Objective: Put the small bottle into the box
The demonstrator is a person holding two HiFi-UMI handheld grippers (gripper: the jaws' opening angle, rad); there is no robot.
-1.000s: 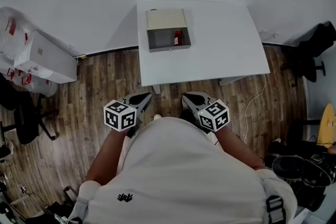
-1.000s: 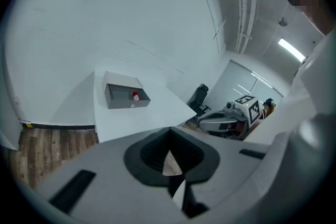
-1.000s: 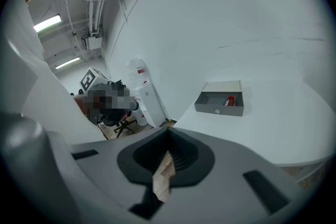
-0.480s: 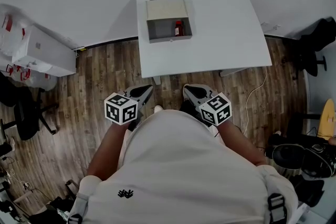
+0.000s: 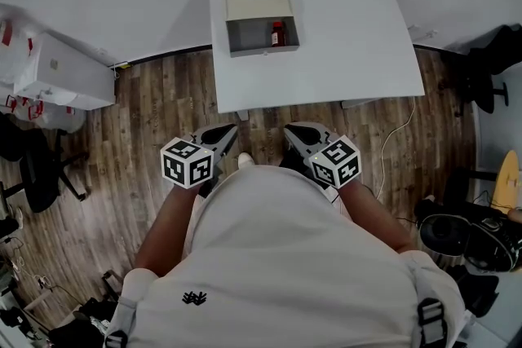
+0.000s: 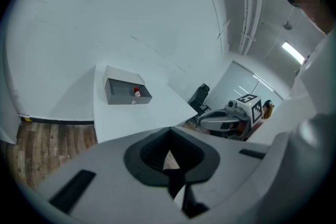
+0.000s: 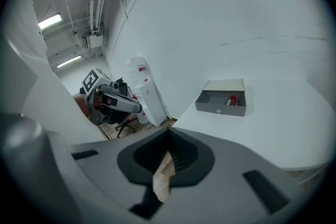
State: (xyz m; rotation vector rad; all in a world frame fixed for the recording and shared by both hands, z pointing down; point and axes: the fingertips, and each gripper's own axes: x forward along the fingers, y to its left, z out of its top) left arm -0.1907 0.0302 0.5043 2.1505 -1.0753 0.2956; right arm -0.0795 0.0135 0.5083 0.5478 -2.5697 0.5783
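Small red bottle (image 5: 278, 33): in the head view, it was inside the open grey box (image 5: 263, 50), at the right end of its compartment.
Grey box: sat on the far left part of the white counter (image 5: 351, 53), with its beige top panel (image 5: 258, 3) behind the open compartment, toward the wall.
Left hand-held gripper (image 5: 225, 132): was held low in front of the person's white shirt (image 5: 277, 257), over the brown wooden floor (image 5: 147, 118) and well apart from the counter.
Right hand-held gripper (image 5: 294, 131): was level with the left one and just beside it, also short of the counter's near edge.
Left jaws, left gripper view: were pressed together at the tips with nothing between them; only a sliver of floor showed through the slot.
Bottle, left gripper view: showed as a red speck with a pale top in the box's right end, far beyond the jaws.
Right jaws, right gripper view: met at the tips and pinched nothing; floor showed through the gap below.
Bottle, right gripper view: lay within the grey box on the counter, well apart from the jaws.
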